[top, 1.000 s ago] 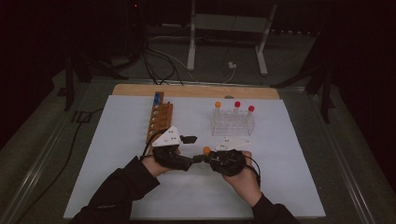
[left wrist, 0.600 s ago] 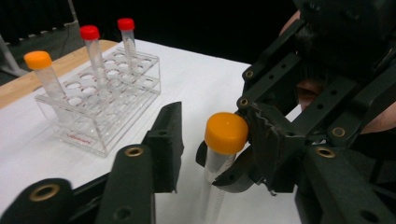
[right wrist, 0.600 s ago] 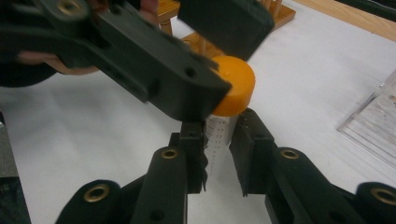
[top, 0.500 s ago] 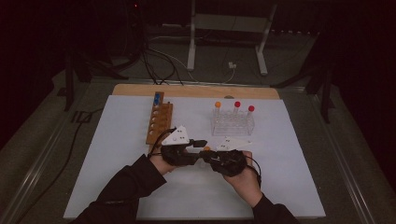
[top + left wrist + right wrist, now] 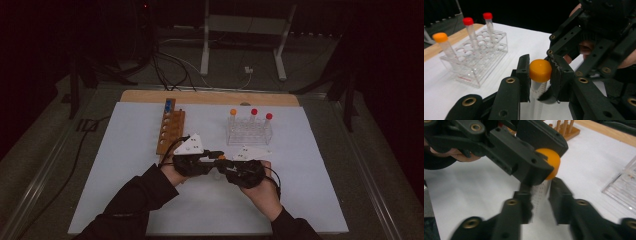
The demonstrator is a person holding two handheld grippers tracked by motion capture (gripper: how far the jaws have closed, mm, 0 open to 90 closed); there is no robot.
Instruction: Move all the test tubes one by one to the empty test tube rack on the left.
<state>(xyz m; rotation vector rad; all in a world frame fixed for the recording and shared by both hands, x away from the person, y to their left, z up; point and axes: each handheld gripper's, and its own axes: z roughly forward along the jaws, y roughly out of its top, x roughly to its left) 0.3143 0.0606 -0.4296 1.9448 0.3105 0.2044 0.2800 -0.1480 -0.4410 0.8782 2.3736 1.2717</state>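
An orange-capped tube (image 5: 539, 70) stands between both grippers near the middle of the white mat (image 5: 125, 190). My left gripper (image 5: 540, 75) has just been closing, and its pads now press on the orange cap from both sides. My right gripper (image 5: 540, 197) holds the clear, graduated body of the same tube (image 5: 540, 191) lower down. Its jaws have just been opening a little, and the pads still lie against the tube. In the high view the two grippers meet tip to tip at the cap (image 5: 221, 157), left gripper (image 5: 216, 156) from the left and right gripper (image 5: 225, 165) from the right.
A clear plastic rack (image 5: 248, 135) behind the grippers holds an orange-capped tube (image 5: 233, 112) and two red-capped tubes (image 5: 254, 111). A wooden rack (image 5: 170, 131) with a blue-capped tube (image 5: 169, 105) stands to the left. A wooden board edge (image 5: 210, 97) borders the mat's far side.
My left gripper slid right toward the right gripper and closed its jaws on the orange cap. The right hand stayed where it was with the tube.
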